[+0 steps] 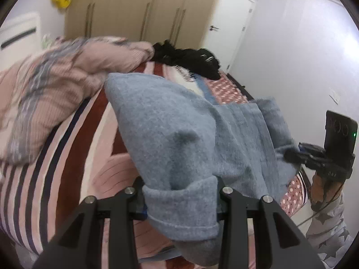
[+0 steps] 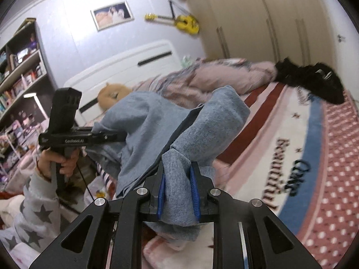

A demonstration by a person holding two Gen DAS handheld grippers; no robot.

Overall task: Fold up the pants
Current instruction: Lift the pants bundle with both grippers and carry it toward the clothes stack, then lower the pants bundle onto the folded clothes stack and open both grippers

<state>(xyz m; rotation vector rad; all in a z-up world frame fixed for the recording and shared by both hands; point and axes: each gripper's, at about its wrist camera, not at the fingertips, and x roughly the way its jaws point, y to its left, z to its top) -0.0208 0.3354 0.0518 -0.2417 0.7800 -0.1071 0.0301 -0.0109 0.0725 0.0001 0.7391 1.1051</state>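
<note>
The blue-grey fleece pants hang in the air above the bed, stretched between my two grippers. My left gripper is shut on one edge of the pants, cloth bunched between its fingers. My right gripper is shut on the other edge, a fold of the pants pinched between its blue pads. In the left wrist view the right gripper shows at the far right, biting the cloth. In the right wrist view the left gripper shows at the left, held by a hand.
A striped pink bedspread covers the bed. A pink quilt is heaped at the head, a black garment lies behind it. Wardrobes, a white door and shelves surround the bed.
</note>
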